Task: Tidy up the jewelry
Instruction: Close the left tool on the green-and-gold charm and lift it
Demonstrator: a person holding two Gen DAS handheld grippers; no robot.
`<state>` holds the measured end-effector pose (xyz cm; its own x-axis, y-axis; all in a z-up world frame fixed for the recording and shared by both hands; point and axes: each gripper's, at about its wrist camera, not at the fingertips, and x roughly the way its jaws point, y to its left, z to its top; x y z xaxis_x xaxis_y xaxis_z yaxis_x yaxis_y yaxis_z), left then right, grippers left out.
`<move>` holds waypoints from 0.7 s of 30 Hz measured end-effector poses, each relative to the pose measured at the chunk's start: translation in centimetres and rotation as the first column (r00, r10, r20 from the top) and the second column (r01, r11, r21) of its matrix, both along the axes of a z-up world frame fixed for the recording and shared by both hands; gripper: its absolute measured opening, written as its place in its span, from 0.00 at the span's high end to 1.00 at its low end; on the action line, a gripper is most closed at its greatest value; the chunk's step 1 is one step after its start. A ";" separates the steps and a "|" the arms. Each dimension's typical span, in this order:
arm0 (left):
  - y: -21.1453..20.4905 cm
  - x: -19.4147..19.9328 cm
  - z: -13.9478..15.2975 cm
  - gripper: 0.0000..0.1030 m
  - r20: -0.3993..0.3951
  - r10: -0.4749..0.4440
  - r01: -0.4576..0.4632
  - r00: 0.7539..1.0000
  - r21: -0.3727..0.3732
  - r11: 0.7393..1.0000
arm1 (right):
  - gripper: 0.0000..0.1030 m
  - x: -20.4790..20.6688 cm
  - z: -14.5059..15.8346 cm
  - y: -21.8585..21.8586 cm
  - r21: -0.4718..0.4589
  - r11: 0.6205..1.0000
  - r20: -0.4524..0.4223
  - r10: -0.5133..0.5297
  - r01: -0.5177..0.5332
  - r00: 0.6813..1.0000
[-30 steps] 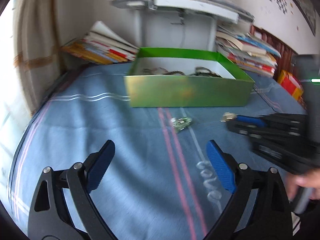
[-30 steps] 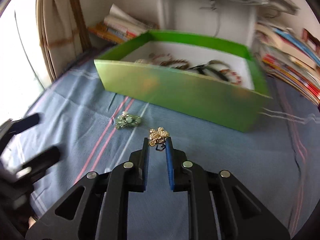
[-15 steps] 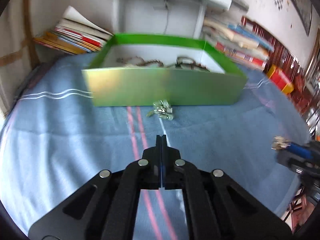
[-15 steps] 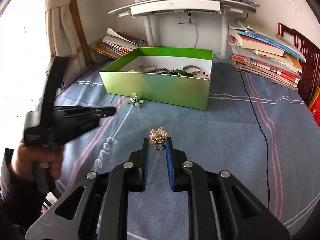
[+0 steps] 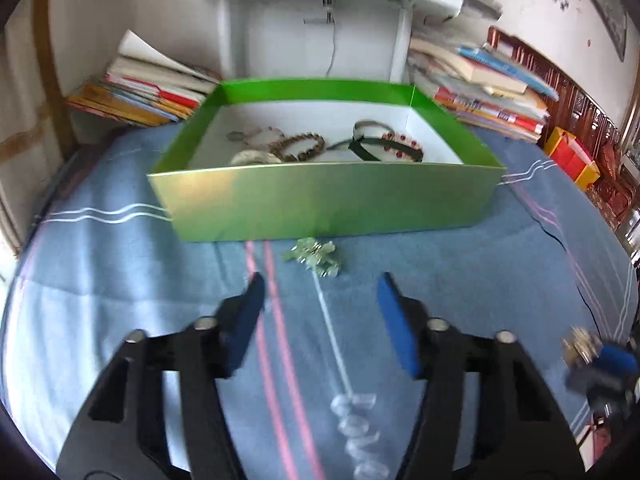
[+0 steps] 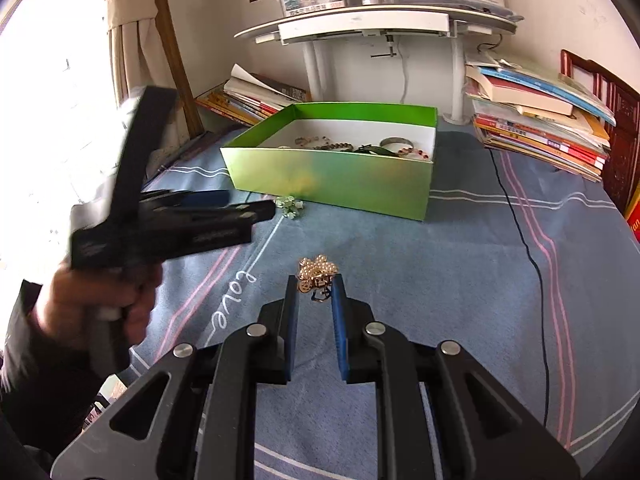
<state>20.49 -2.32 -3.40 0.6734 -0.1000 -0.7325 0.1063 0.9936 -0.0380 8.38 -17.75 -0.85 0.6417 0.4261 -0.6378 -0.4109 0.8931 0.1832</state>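
A green box (image 5: 320,204) with a white inside holds several bracelets (image 5: 300,145) on the blue bedspread. A pale green jewel piece (image 5: 316,258) lies on the cloth just in front of the box's near wall. My left gripper (image 5: 320,296) hovers short of that piece, its jaws opening, with nothing between them. In the right wrist view, my right gripper (image 6: 316,292) is shut on a gold pearl brooch (image 6: 317,272), well back from the box (image 6: 332,180). The left gripper (image 6: 256,210) appears there too, held by a hand, pointing at the green piece (image 6: 289,205).
Stacks of books (image 6: 536,120) lie right of the box and more books (image 6: 248,100) left of it. A white stand (image 6: 380,24) rises behind. A black cable (image 6: 524,240) runs over the cloth on the right. A curtain (image 6: 128,20) hangs at the left.
My left gripper shut, then reopened partway while moving closer to the green piece. My right gripper pulled back from the box with the brooch still held.
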 end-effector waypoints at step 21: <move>2.7 -1.3 -0.1 0.58 -0.009 0.047 -0.047 0.999 -0.113 0.993 | 0.84 -1.1 0.0 0.0 0.017 0.999 -0.003 0.037 -0.037 0.999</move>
<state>19.17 0.37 -3.54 0.6745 -0.1507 -0.7227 0.0590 0.9868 -0.1507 7.30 -17.75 -0.82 0.6230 0.4600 -0.6327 -0.4428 0.8742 0.1995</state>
